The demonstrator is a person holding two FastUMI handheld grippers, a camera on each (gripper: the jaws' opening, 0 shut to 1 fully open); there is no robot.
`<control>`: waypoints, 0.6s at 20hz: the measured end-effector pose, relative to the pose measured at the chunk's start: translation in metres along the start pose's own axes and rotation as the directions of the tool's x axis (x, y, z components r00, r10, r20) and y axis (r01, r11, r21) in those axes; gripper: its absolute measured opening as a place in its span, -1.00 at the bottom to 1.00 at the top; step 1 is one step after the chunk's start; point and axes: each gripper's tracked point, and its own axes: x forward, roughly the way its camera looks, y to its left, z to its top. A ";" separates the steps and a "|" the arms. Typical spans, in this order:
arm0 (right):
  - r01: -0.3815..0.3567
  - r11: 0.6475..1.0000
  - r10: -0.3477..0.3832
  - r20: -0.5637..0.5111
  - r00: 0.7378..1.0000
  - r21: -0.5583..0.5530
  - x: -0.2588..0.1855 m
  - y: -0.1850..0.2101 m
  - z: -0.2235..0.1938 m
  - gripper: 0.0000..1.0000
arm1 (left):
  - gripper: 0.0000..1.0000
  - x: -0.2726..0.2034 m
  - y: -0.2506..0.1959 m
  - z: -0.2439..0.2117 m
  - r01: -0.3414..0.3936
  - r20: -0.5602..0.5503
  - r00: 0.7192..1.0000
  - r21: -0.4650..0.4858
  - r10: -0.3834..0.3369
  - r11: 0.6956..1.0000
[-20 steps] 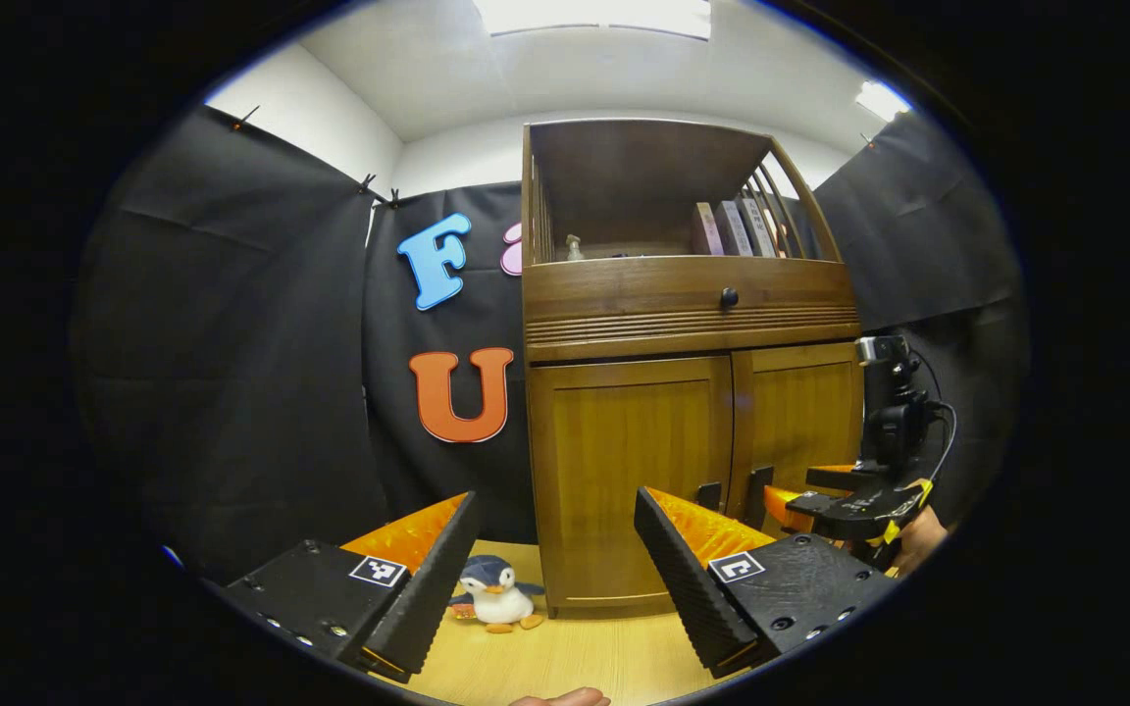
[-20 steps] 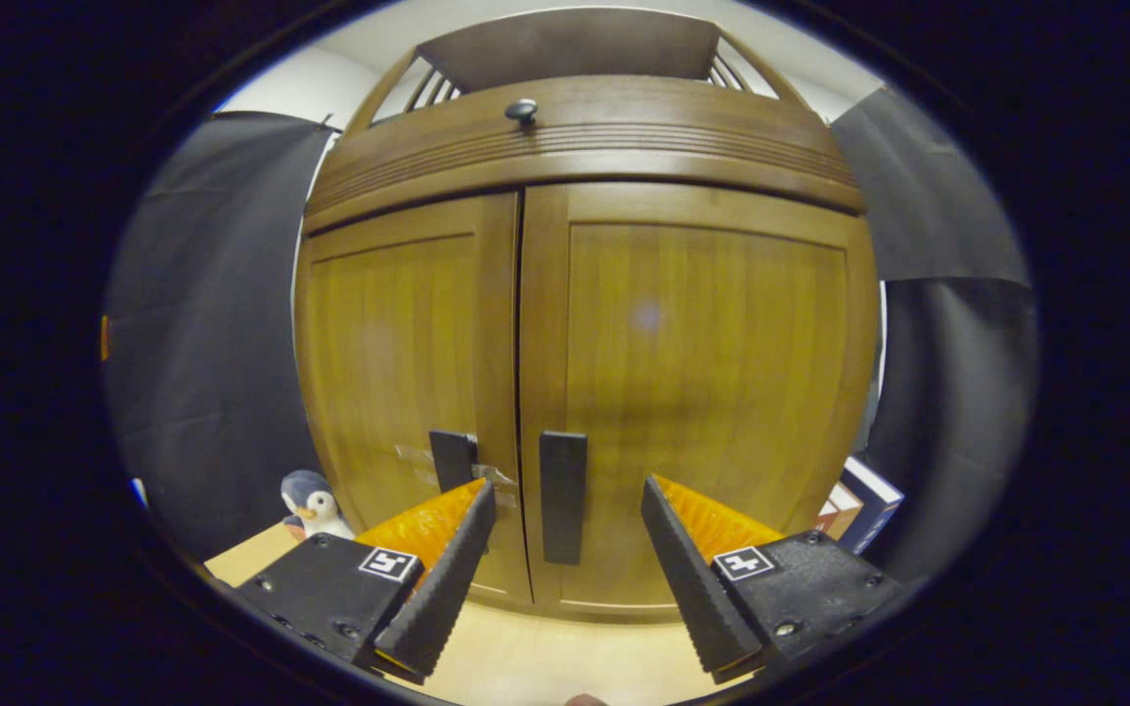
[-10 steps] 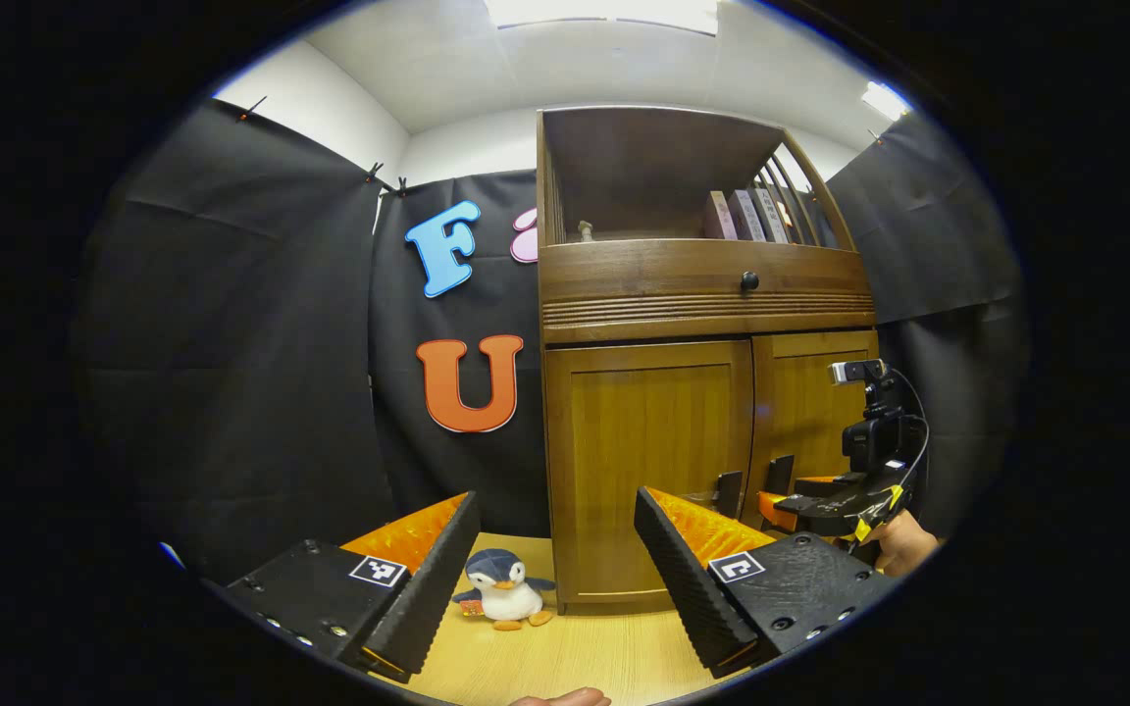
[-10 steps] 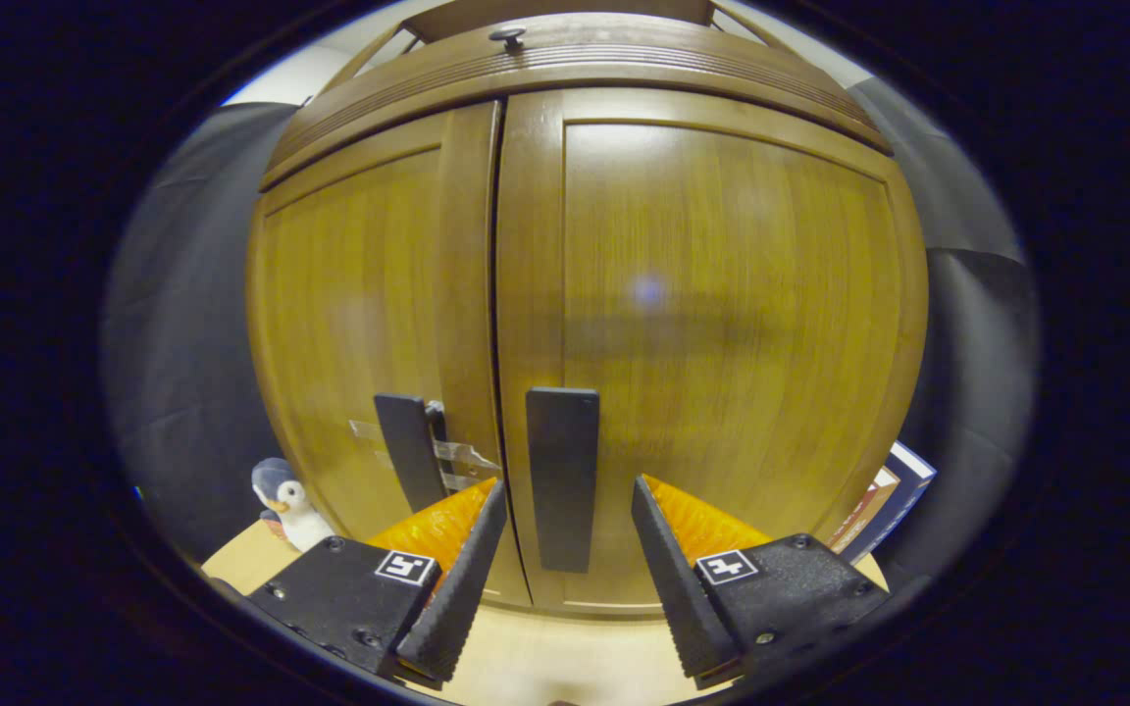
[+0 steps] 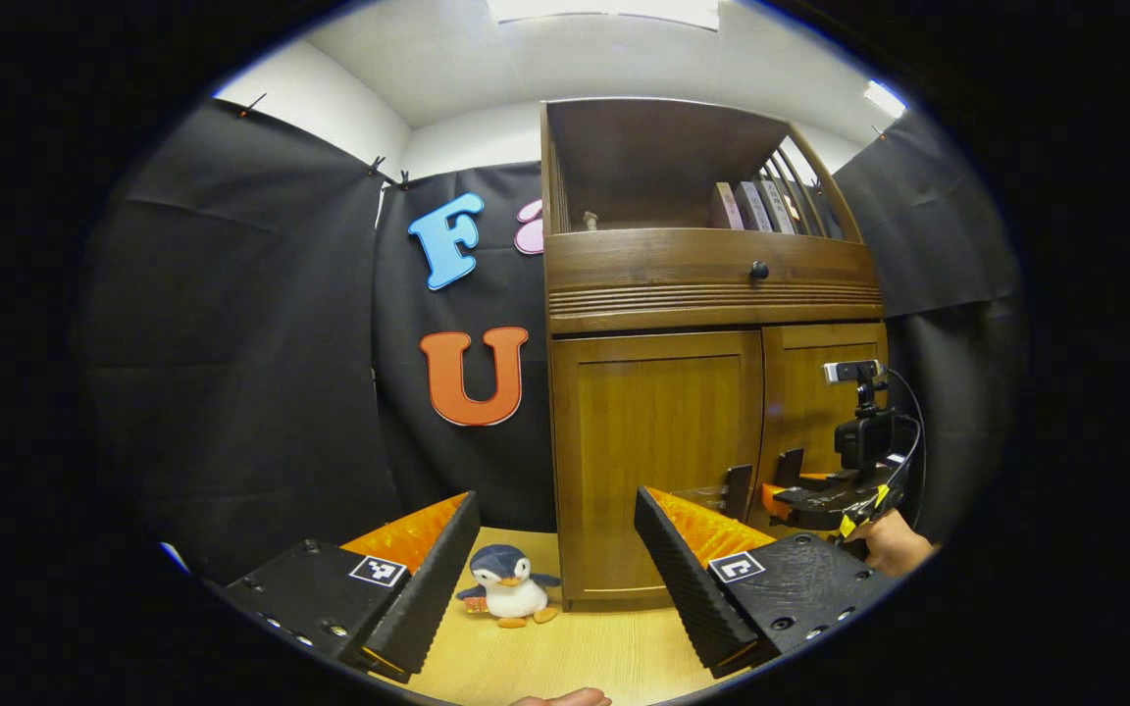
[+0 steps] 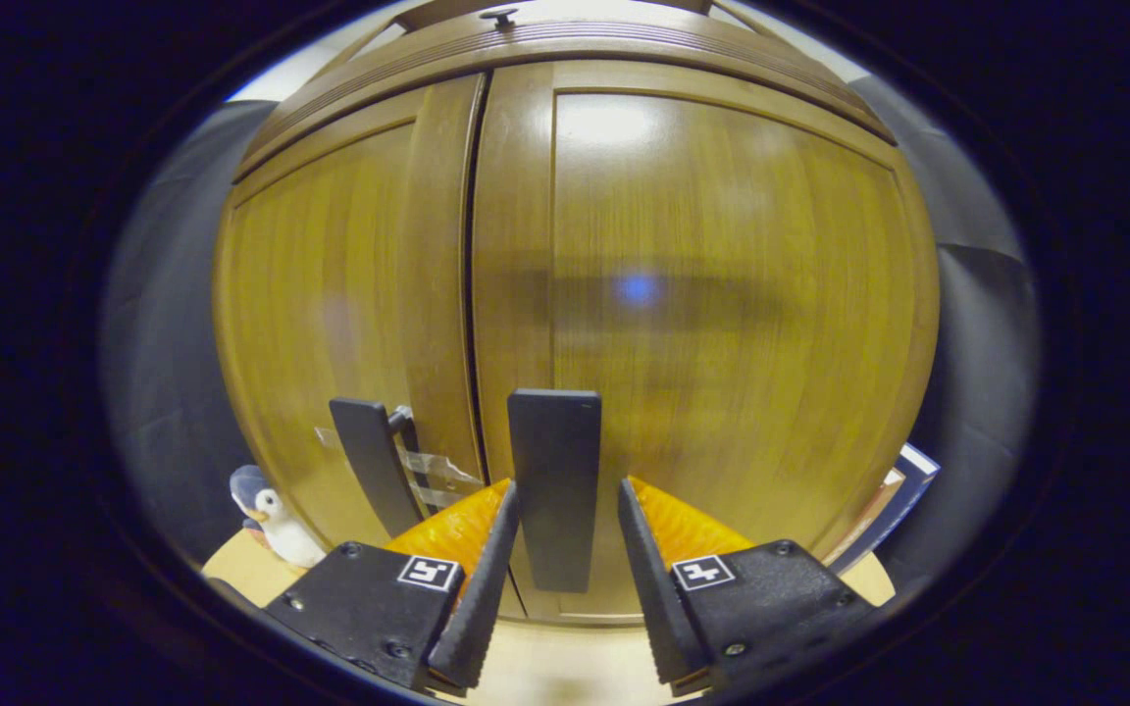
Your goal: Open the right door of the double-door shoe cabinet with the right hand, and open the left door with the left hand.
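Fingers of the right gripper (image 6: 565, 549), spread and gripping nothing, have closed in over the last second until they bracket the right door's handle (image 6: 553, 488), so a clamp and pull looks next. Just leftward run the door seam and the left door's handle (image 6: 375, 476). The left gripper (image 5: 557, 569), also released, hangs well back from the shoe cabinet (image 5: 658, 461), penguin toy (image 5: 509, 586) ahead.

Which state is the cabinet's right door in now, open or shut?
Shut. The right door sits flush beside the left door, one thin seam between them; the open right gripper straddles its handle.
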 end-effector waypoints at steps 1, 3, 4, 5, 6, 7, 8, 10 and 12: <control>0.005 1.000 -0.005 -0.002 1.000 -0.003 0.002 0.000 0.000 0.28 | 0.92 -0.001 -0.002 0.001 0.007 0.000 1.000 -0.003 -0.007 1.000; -0.014 1.000 0.014 -0.010 1.000 0.005 0.001 0.005 -0.001 0.12 | 0.92 -0.004 -0.005 0.004 0.016 0.001 1.000 -0.004 -0.016 1.000; -0.023 1.000 0.024 -0.016 1.000 0.012 0.001 0.008 -0.002 -0.02 | 0.92 -0.006 -0.005 0.006 0.015 0.003 1.000 0.000 -0.015 1.000; -0.021 1.000 0.021 -0.014 1.000 0.010 0.002 0.008 -0.001 -0.16 | 0.92 -0.006 -0.005 0.006 0.013 0.005 1.000 0.002 -0.013 1.000; -0.020 1.000 0.020 -0.014 1.000 0.007 0.000 0.007 -0.001 -0.26 | 0.92 -0.008 -0.006 0.007 0.013 0.004 1.000 0.004 -0.013 1.000; -0.025 1.000 0.026 -0.015 1.000 0.012 0.000 0.008 -0.002 -0.27 | 0.92 -0.010 -0.006 0.009 0.013 0.006 1.000 0.004 -0.013 1.000; -0.034 0.999 0.034 -0.015 0.999 0.020 0.000 0.008 -0.001 -0.29 | 0.92 -0.011 -0.007 0.010 0.013 0.008 1.000 0.004 -0.013 1.000; -0.047 0.998 0.048 -0.017 0.999 0.032 -0.002 0.008 -0.002 -0.34 | 0.92 -0.012 -0.007 0.011 0.014 0.010 1.000 0.001 -0.014 1.000; -0.047 0.998 0.047 -0.009 0.999 0.030 -0.005 0.007 -0.003 -0.35 | 0.92 -0.013 -0.009 0.012 0.019 0.010 1.000 -0.004 -0.019 1.000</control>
